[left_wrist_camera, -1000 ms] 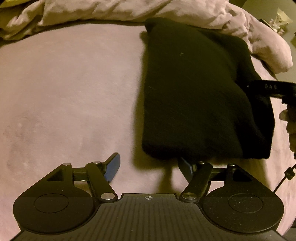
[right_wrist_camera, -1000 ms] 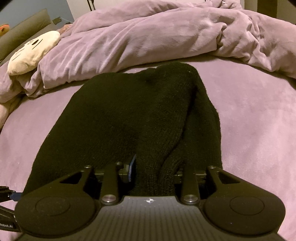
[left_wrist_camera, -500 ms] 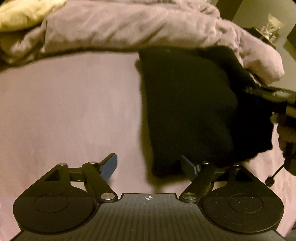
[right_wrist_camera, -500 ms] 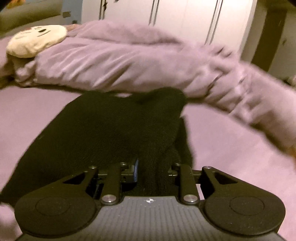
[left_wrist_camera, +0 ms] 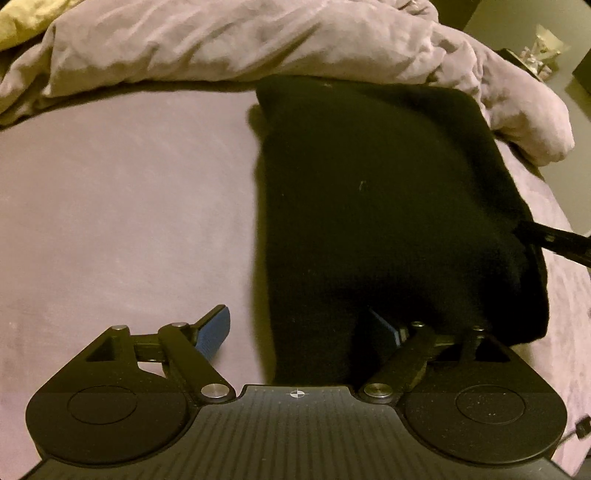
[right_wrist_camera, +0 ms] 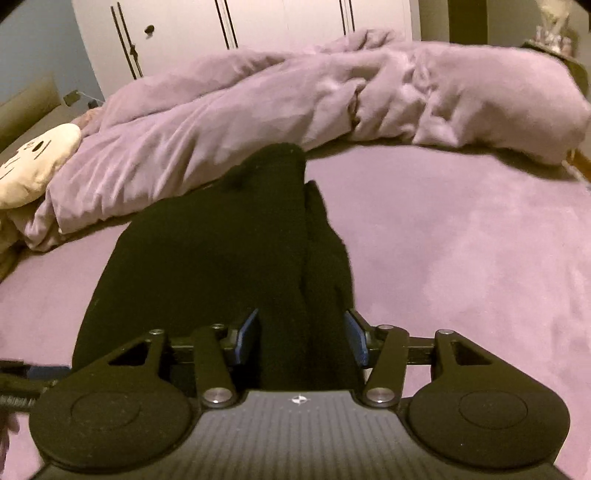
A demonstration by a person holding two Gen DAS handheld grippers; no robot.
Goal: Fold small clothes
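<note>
A black knitted garment (left_wrist_camera: 376, 206) lies folded on the purple bed sheet (left_wrist_camera: 122, 206). My left gripper (left_wrist_camera: 299, 326) is open; the garment's near left corner lies between its blue pads, the right pad partly under the cloth. In the right wrist view the same garment (right_wrist_camera: 221, 258) runs away from me, with a bunched fold between the pads. My right gripper (right_wrist_camera: 301, 338) is open around that fold, pads beside the cloth with small gaps showing. The right gripper's finger (left_wrist_camera: 554, 242) shows at the garment's right edge in the left wrist view.
A crumpled purple duvet (right_wrist_camera: 295, 99) lies along the far side of the bed. A cream plush toy (right_wrist_camera: 33, 162) sits at the far left. White wardrobe doors (right_wrist_camera: 258, 26) stand behind. The bed's edge drops off at the right (left_wrist_camera: 576, 206).
The right gripper has opened from its grip on the bunched fold. The left gripper has moved forward, so the garment's corner now lies between its pads.
</note>
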